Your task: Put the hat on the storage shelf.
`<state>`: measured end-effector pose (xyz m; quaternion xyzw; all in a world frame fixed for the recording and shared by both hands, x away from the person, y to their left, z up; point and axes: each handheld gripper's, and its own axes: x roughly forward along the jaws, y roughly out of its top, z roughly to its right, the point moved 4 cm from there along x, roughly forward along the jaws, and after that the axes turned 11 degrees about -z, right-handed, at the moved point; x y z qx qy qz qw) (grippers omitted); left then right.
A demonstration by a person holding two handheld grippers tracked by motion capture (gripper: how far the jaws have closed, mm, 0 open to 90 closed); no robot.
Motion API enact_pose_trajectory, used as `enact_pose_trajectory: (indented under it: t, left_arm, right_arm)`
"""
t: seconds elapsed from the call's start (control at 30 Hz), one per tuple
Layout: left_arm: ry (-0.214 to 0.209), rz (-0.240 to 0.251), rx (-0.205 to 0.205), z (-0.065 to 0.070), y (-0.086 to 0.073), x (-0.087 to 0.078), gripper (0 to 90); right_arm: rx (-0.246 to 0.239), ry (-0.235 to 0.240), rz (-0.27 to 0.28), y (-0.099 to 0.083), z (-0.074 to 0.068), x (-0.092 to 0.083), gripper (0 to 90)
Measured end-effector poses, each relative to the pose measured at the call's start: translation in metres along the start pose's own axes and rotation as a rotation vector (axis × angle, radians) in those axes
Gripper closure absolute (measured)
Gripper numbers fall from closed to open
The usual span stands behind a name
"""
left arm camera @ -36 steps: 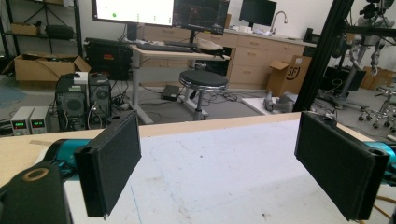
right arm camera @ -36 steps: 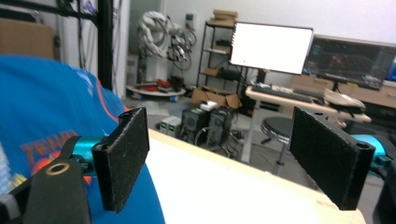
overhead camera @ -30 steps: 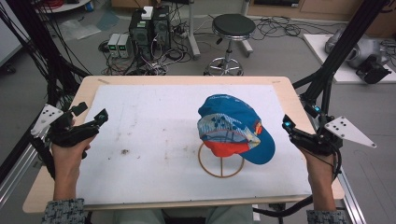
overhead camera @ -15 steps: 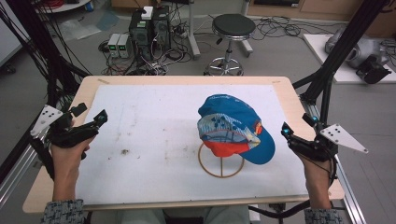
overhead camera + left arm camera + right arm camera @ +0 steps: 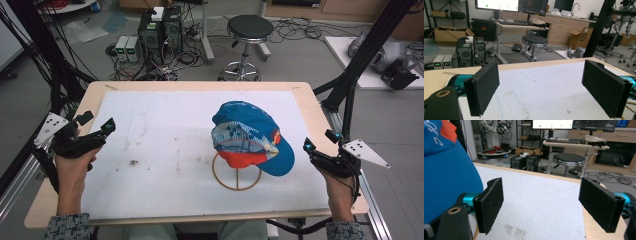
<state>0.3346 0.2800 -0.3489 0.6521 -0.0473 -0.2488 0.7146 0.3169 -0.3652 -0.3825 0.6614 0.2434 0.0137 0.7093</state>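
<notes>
Cap point(image 5: 252, 137), blue and orange fabric, is sitting domed on a thin ring stand point(image 5: 237, 172); right claw point(image 5: 320, 145) and left claw point(image 5: 97, 125) are gaping wide, gripping nothing.

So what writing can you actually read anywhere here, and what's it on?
"SF": on the cardboard box by the cabinets.
White lettering on the cap: cut off, unreadable.
Pattern on the cap's front: too small to read.
Monitor screens: blurred.
</notes>
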Motion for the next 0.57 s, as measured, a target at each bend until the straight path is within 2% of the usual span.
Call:
enact_pose_trajectory:
  t: [0.27, 0.57]
  left_arm:
    - [0.0, -0.004, 0.003, 0.0001, -0.0018, 0.0021, 14.6]
    - [0.004, -0.003, 0.0, -0.0019, -0.0023, 0.0006, 14.6]
  right_arm:
    - [0.002, -0.002, -0.029, -0.0098, 0.0025, 0.0063, 19.5]
    - [0.007, -0.004, -0.021, -0.0087, 0.0034, 0.0062, 19.4]
